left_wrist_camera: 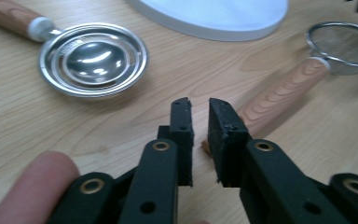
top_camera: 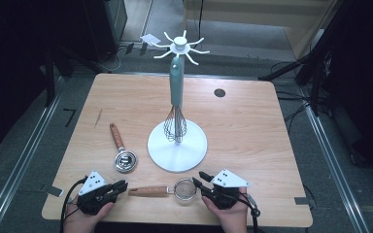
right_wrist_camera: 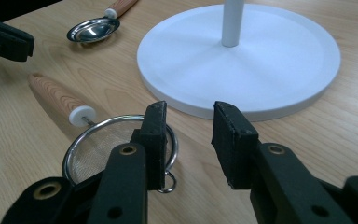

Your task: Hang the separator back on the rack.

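Note:
A small mesh strainer (top_camera: 184, 189) with a wooden handle (top_camera: 148, 191) lies near the table's front edge. My left gripper (top_camera: 122, 185) sits just left of the handle's end. In the left gripper view its jaws (left_wrist_camera: 199, 106) stand almost together with a thin slit and nothing in it, and the handle (left_wrist_camera: 284, 93) lies just beyond the tips. My right gripper (top_camera: 200, 178) is at the strainer's right side. In the right gripper view it (right_wrist_camera: 189, 109) is open, with one jaw over the strainer's wire rim (right_wrist_camera: 98, 149) and nothing between the pads.
A white utensil stand (top_camera: 177, 145) with a round base (right_wrist_camera: 237, 70) stands mid-table, and a teal-handled whisk (top_camera: 176, 97) hangs from its top hooks. A steel ringed spoon with a wooden handle (top_camera: 125, 160) lies left of the base. The table's front edge is close to both hands.

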The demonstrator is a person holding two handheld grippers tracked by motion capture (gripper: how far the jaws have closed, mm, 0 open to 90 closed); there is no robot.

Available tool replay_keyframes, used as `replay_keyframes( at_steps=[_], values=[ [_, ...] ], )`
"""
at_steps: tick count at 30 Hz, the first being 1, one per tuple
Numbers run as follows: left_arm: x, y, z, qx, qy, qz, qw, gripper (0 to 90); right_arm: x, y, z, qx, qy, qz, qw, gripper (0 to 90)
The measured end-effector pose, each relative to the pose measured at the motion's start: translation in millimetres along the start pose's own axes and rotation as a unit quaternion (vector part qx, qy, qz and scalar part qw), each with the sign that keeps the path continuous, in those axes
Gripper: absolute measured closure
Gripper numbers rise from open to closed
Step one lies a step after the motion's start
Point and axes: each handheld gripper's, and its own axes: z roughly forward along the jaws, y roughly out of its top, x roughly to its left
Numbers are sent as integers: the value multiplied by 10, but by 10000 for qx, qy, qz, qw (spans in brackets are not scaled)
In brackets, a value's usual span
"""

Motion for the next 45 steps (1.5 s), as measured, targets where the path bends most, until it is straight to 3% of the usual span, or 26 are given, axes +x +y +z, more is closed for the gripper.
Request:
replay_keyframes(
  at_steps=[3, 5, 6, 8, 11, 13, 20, 22, 36, 45],
  values=[
    [56, -46, 40, 320, -369, -130, 9987, 637, 30, 30, 33, 41, 40, 10, 10000, 656],
    [77, -60, 59, 443, -478, -199, 9977, 600, 34, 39, 42, 25, 69, 18, 10000, 653],
    [82, -64, 65, 475, -505, -235, 9973, 533, 46, 37, 66, 60, 63, 68, 9999, 648],
    [56, -64, 64, 450, -449, -203, 9978, 514, 52, 21, 93, 162, 43, 46, 9998, 645],
    [36, -80, 80, 517, -369, -99, 9979, 523, 58, 17, 114, 241, 52, 38, 9997, 640],
    [47, -71, 81, 544, -378, -141, 9977, 543, 56, 21, 125, 283, 78, 57, 9996, 635],
    [20, -59, 129, 554, -458, -94, 9974, 681, 38, -8, 168, 449, 169, 164, 9987, 653],
    [-17, -41, 175, 510, -418, -200, 9976, 690, 13, -4, 167, 456, 209, 214, 9985, 674],
    [-155, 94, 403, 361, 60, -256, 9990, 695, -41, -64, 81, 596, 250, 335, 9973, 696],
    [-199, 146, 490, 305, 205, -290, 9989, 691, -35, -110, 14, 665, 259, 439, 9965, 692]
  ],
)
